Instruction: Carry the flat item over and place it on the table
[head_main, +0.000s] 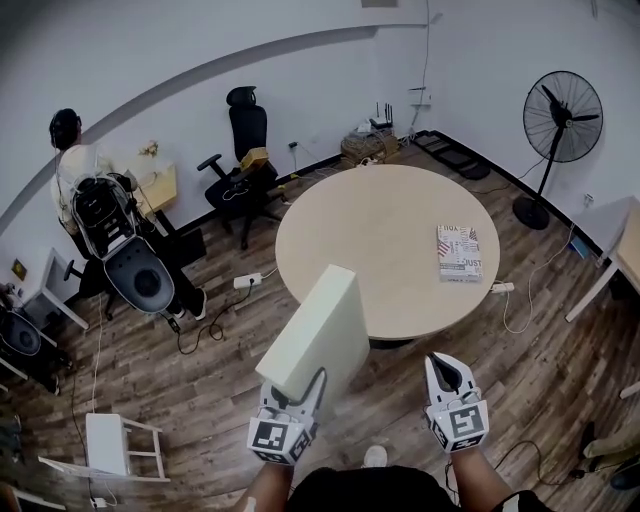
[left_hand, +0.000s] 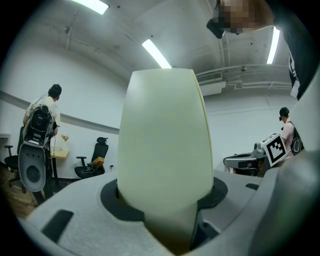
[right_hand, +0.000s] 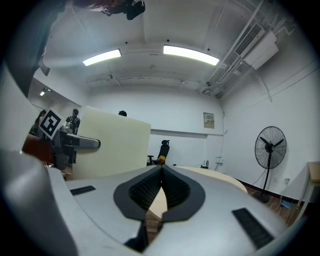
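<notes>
A thick pale-cream flat slab (head_main: 318, 335) stands on edge in my left gripper (head_main: 297, 392), which is shut on its lower end; it tilts up toward the round beige table (head_main: 380, 230). In the left gripper view the slab (left_hand: 165, 145) fills the middle, clamped between both jaws. My right gripper (head_main: 447, 376) hovers to the right, near the table's front edge, shut with nothing in it. In the right gripper view its jaws (right_hand: 161, 187) meet, with the slab (right_hand: 112, 145) off to the left and the table (right_hand: 220, 177) ahead.
A printed booklet (head_main: 459, 252) lies on the table's right side. A black office chair (head_main: 243, 160) stands behind the table, a standing fan (head_main: 558, 130) at right. A person (head_main: 85, 185) is at far left. Cables and power strips (head_main: 248, 281) lie on the wood floor; a white stool (head_main: 120, 445) stands at lower left.
</notes>
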